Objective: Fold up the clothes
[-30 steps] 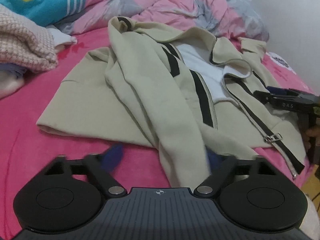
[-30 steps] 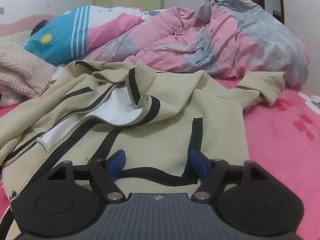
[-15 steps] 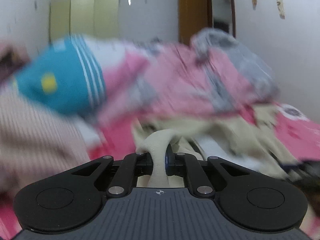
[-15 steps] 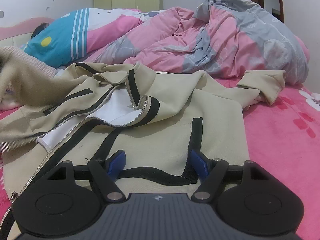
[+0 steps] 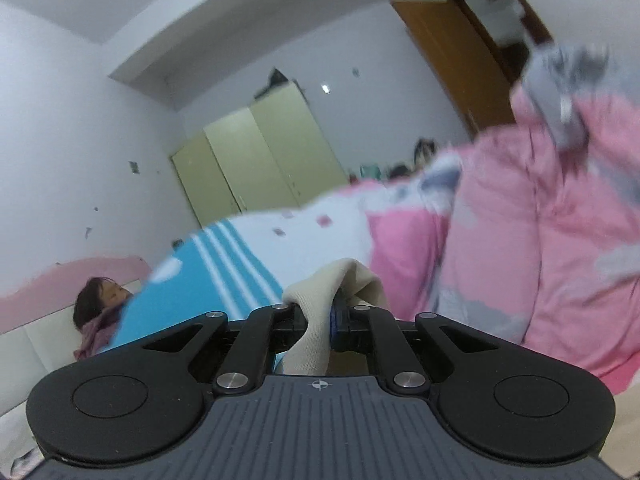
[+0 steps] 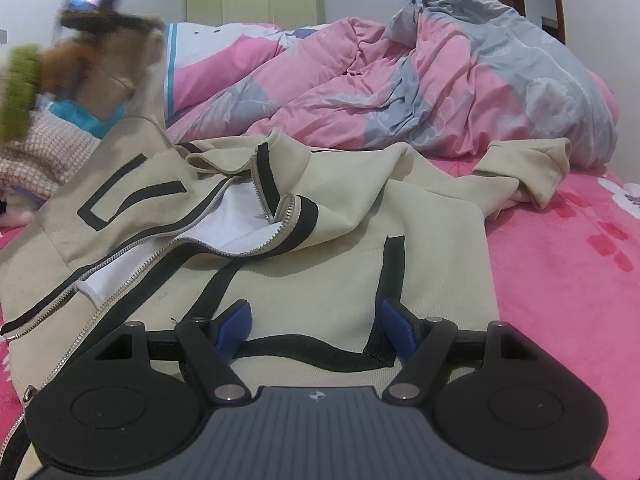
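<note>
**Jacket sleeve pinched and lifted over the bed**

Surface: bed w/ bright pink fleecy sheet (image 6: 560,264), soft nap, white flower print at far right edge. Rumpled pink-and-grey duvet (image 6: 460,80) heaped at the back, cottony, deep creases. A blue/white-striped cover (image 5: 224,268) lies at left; a person's head shows beside it in left wrist view, by a pink padded headboard (image 5: 60,284). Room: white walls, pale yellow-green wardrobe (image 5: 256,160) w/ flat doors, brown wooden door (image 5: 452,52) at right. Left wrist view is motion-blurred.

No containers in view.

Task item: beige jacket (image 6: 320,272), thick matte knit, spread across the sheet in front of the right gripper. Black tape trim in strips and a boxy outline on the chest, metal zip half open, white lining showing, one cuff bunched toward the right near the duvet. A pink-white waffle-knit garment (image 6: 44,152) sits folded at left edge.

Left gripper (image 5: 320,320): jaws closed tight on a fold of the beige sleeve (image 5: 320,304), cloth bulging above the pads; in right wrist view it's a blur raised at upper left, fabric trailing down from it.

Right gripper (image 6: 316,324): jaws wide apart, blue pads (image 6: 236,320) just over the jacket hem, black trim between them, not pinching anything.
</note>
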Demonstrator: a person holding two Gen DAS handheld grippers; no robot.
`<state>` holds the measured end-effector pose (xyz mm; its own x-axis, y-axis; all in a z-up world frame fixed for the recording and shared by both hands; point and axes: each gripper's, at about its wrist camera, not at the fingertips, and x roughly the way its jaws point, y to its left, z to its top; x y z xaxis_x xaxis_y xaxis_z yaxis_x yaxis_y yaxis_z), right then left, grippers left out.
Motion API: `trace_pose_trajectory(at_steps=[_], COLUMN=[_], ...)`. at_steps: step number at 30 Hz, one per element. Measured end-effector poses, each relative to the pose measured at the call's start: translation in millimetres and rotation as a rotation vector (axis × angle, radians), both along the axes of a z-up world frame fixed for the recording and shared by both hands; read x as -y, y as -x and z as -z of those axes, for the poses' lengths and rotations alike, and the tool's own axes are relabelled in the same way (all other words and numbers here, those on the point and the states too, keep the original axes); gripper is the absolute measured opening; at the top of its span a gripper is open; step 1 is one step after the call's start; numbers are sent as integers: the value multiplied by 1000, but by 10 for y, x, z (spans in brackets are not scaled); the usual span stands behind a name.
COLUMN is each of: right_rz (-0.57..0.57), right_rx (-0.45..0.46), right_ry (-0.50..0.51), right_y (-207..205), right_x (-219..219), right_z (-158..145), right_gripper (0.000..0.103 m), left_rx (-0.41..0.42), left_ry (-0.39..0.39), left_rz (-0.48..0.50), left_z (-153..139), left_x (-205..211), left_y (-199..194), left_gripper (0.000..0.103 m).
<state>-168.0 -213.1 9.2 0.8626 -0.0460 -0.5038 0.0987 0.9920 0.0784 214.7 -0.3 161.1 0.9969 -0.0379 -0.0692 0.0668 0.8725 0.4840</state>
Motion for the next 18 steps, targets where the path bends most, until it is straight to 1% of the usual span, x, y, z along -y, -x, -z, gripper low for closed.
trace_pose_trajectory(at_steps=[1,2,4,5,6,7,8,10,11,12,14,18], right_rz=[0,1,2,2,3,4,4,4,3,3,2,4], right_rx=[2,4,7,8,9,10,11,14,15,18,23,28], right_ry=[-5,-10,-17,-18,-20,-22,-26,-33,-40,-48,-67,-87], right_y=[2,4,7,10,12,14,16,20,24,28,34,42], right_x=[5,11,18,19,18,21,27,40,50,61,84,106], right_z=[0,0,1,0,0,0,0,0,1,2,4,4], right_gripper=[74,74,74,74,74,74,74,74,74,74,74,74], left_rx=[-40,-99,-257,-326,-362,-378,-379,-357,-350,-344,-339,-342], left_ry=[-17,-28,-57,-78,-107,-140,-167,-191,-178,-157,-124,-58], left_rz=[-5,-9,3,16,27,39,50,90,115,140,183,235], left_z=[152,324,706,876,1010,1123,1183,1138,1050,940,683,191], left_x=[60,111,211,246,268,286,289,270,237,182,61,-223], left_y=[-100,-180,-290,-307,-271,-205,-127,52,142,254,482,993], left_gripper=[11,14,38,43,52,62,68,90,94,103,103,103])
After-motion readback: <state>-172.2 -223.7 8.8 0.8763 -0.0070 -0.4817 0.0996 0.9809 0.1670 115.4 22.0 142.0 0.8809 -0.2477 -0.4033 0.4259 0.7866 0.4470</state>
